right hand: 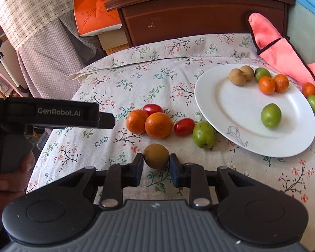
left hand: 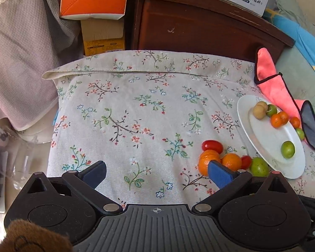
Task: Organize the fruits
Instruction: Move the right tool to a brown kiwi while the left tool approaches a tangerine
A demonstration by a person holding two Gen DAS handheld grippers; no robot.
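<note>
Right gripper (right hand: 156, 163) clamped on a brown longan (right hand: 156, 156), pads pressed against both its sides, just off the near-left rim of the white plate (right hand: 212, 113) and low over the floral tablecloth (right hand: 124, 84). Left gripper (left hand: 157, 171) spread wide with nothing between its blue pads, held well left of the plate. Seen on the plate: two longans (right hand: 241, 74), two small oranges (right hand: 273, 84) and two green fruits (right hand: 271, 115). Just left of the plate on the cloth: two oranges (right hand: 149, 122), two cherry tomatoes (right hand: 183, 127) and one green fruit (right hand: 203, 134) touching the rim. Beyond the plate's far right edge, another orange (right hand: 308, 88) and green fruit (right hand: 314, 103) beside a pink towel (right hand: 277, 48).
</note>
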